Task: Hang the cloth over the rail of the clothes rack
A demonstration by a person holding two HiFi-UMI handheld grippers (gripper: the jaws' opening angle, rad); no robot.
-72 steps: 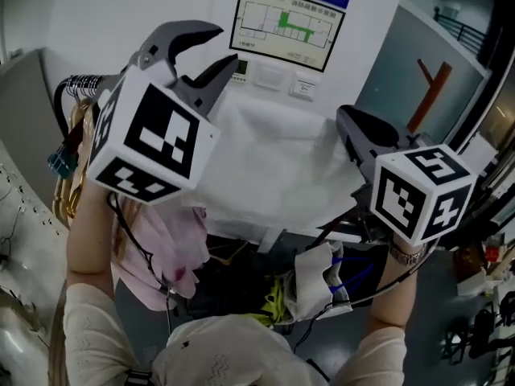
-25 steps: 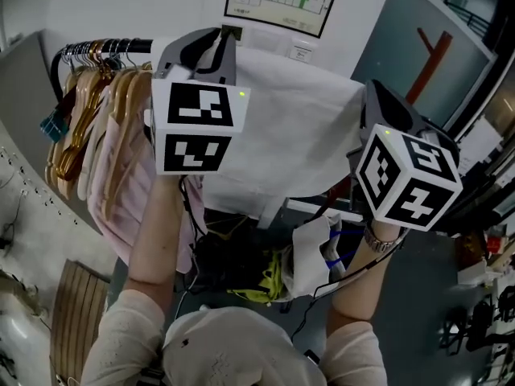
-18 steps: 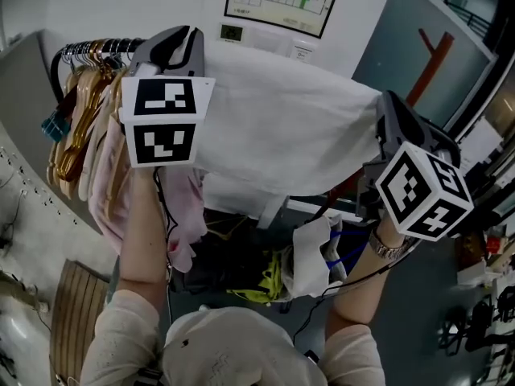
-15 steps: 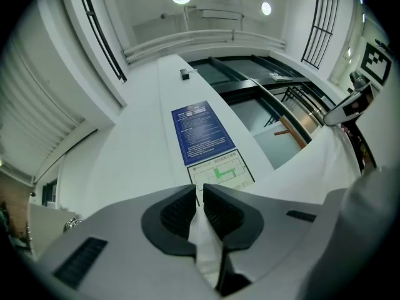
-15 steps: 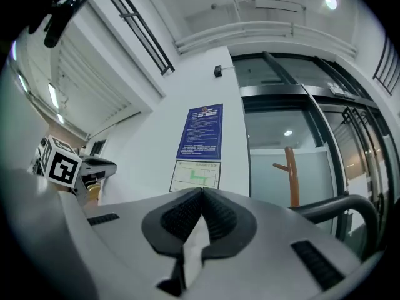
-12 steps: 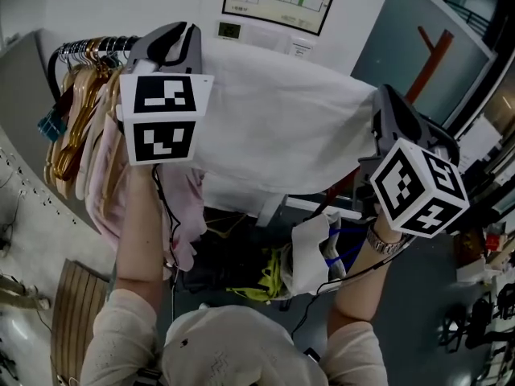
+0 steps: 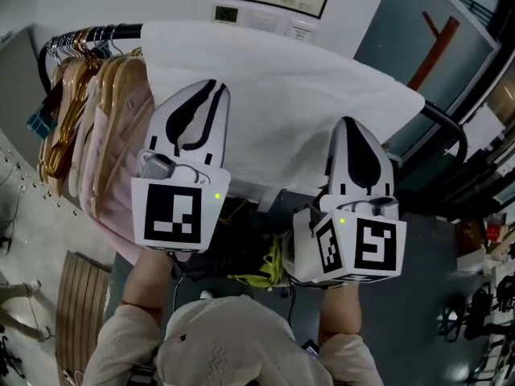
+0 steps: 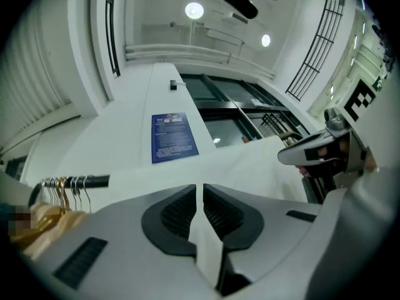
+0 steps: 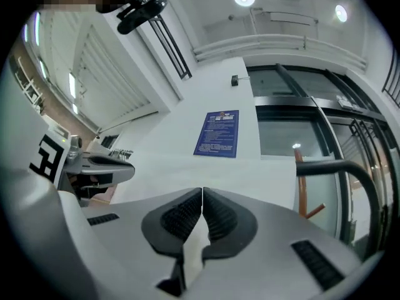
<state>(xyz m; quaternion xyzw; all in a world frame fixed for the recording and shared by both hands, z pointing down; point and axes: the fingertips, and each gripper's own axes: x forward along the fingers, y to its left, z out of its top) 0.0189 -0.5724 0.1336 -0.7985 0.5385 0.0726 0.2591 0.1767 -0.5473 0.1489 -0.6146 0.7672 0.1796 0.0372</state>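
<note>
Over the rail (image 7: 121, 32) of the clothes rack, the white cloth (image 7: 282, 79) is already lying draped, its near side hanging toward the person. The left gripper (image 7: 211, 95) and right gripper (image 7: 349, 129) are each pinching that near edge between almost-closed jaws. Letting go is probably all that is remaining. Wooden hangers (image 7: 68, 111) are hanging at the left.

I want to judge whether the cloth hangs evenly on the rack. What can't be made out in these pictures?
- Cloth's far half: head view, hidden behind its own fold over the rail.
- Rail's middle: head view, covered by the cloth; only its ends show.
- Cloth's near edge at the grips: head view, covered by the left gripper and right gripper, both shut on it.
- Rack's base: head view, behind cloth and grippers.
</note>
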